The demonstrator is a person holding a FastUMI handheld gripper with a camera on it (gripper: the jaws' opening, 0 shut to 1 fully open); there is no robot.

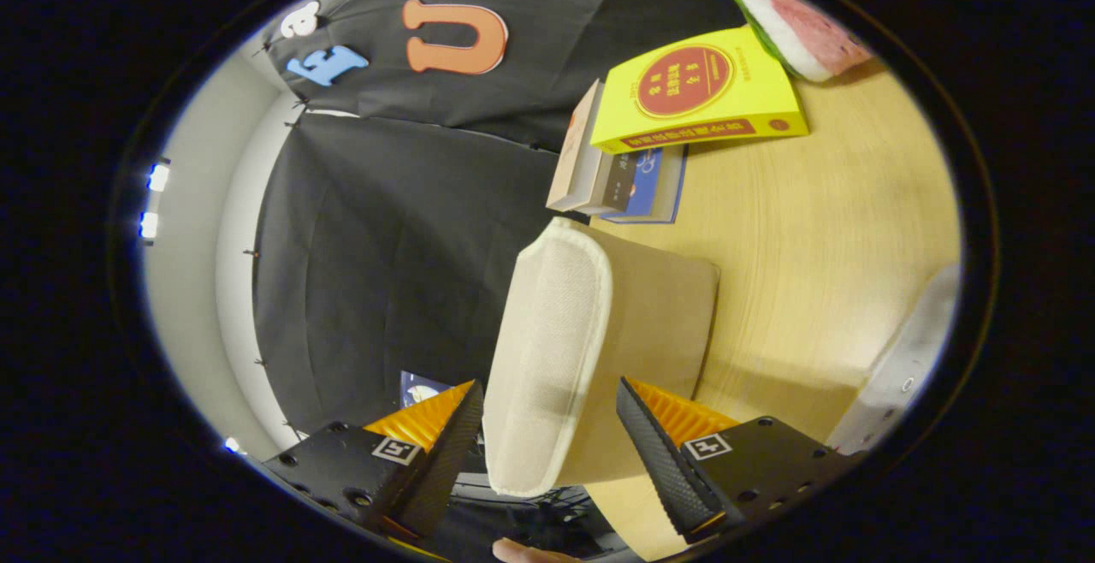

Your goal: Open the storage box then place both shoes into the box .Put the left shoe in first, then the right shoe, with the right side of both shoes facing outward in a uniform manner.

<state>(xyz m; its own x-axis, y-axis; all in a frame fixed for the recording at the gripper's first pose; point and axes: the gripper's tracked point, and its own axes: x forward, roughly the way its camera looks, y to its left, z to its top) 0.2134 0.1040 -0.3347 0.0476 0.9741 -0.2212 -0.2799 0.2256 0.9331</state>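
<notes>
Shoe [556, 349] is sitting between your gripper's [547, 392] two fingers. Its near end is running out of sight below the fingertips, so you are not seeing its full length. Its toe and heel are hard to tell apart from this angle.

The jaws are standing wide. A dark gap is showing between one finger [445, 452] and the shoe's cream edge. The other finger is overlapping the tan side, and contact there cannot be confirmed. You are therefore not clamping the shoe with both fingers.

You are holding the gripper rolled onto its side, so the wooden table [813, 246] is appearing upright beside the shoe. The shoe's long axis is running straight ahead along the fingers. Its cream textured face is turning away from the table and its tan side is facing the wood.

A pale object [907, 366] is lying beside the tan-side finger, cut off and not identifiable. A small blue item [419, 388] is peeking from behind the other finger, mostly hidden.

Beyond the shoe's far end, a stack of books [616, 178] is lying on the table, with a yellow book [701, 92] leaning on top. Farthest off, a watermelon-slice shape [796, 24] is lying partly cut off.
</notes>
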